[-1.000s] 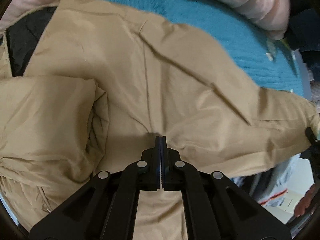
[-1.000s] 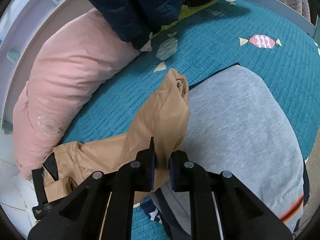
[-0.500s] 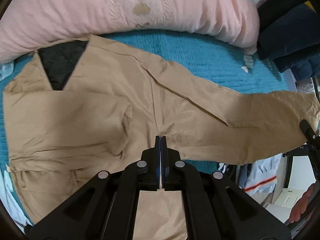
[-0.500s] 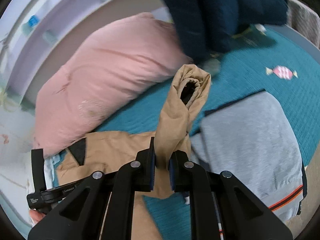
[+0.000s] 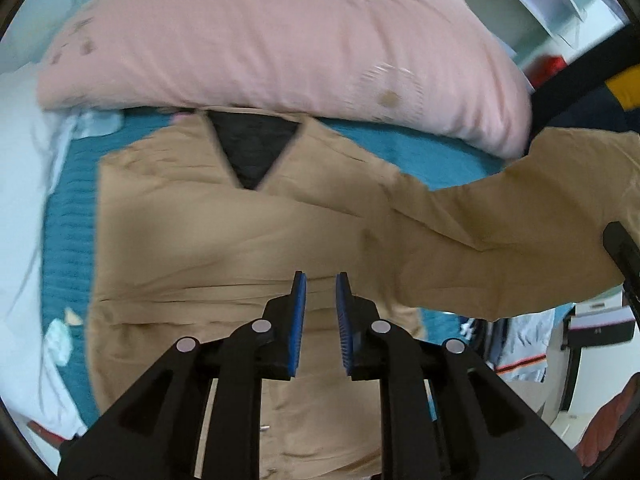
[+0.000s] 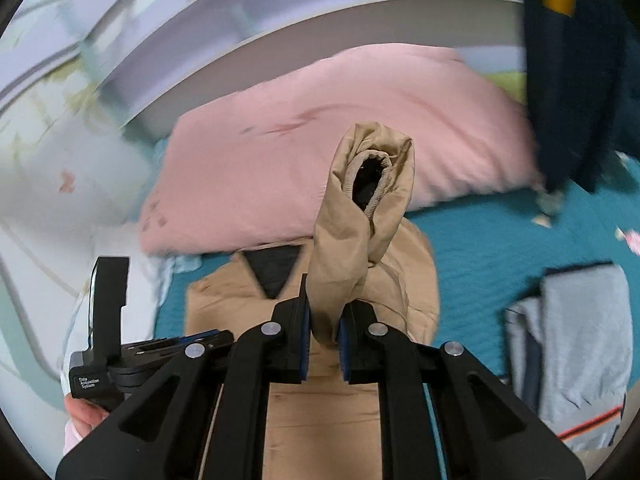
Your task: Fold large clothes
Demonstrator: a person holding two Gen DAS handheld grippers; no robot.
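while the right tongs (image 6: 323, 322) pinch the sleeve (image 6: 360, 216) just below its cuff, the left tongs (image 5: 321, 312) are opening, with nothing between their blue pads. the jacket (image 5: 224, 248) lies flat on the bed (image 5: 68, 240), collar at the far edge against the pink pillow (image 5: 280, 40), hem at the near edge under the left tongs. its long axis runs near to far.

in the left wrist view the held sleeve (image 5: 500, 240) leaves the right shoulder and stretches off to the right, lifted clear of the bed. its axis lies across that of the body. the body therefore lies to the left of the right tongs, and below them.

judgement: the coming move is likely a fold of the sleeve leftward across the body. it turns on carrying the cuff over the shoulder seam, square to the long axis. the right hand holds the sleeve and does the carrying. the left tongs are nearer the body and hang above its lower middle, free to pin the cloth.

a grey garment (image 6: 580, 360) lies on the bed to the right, well apart from the jacket.
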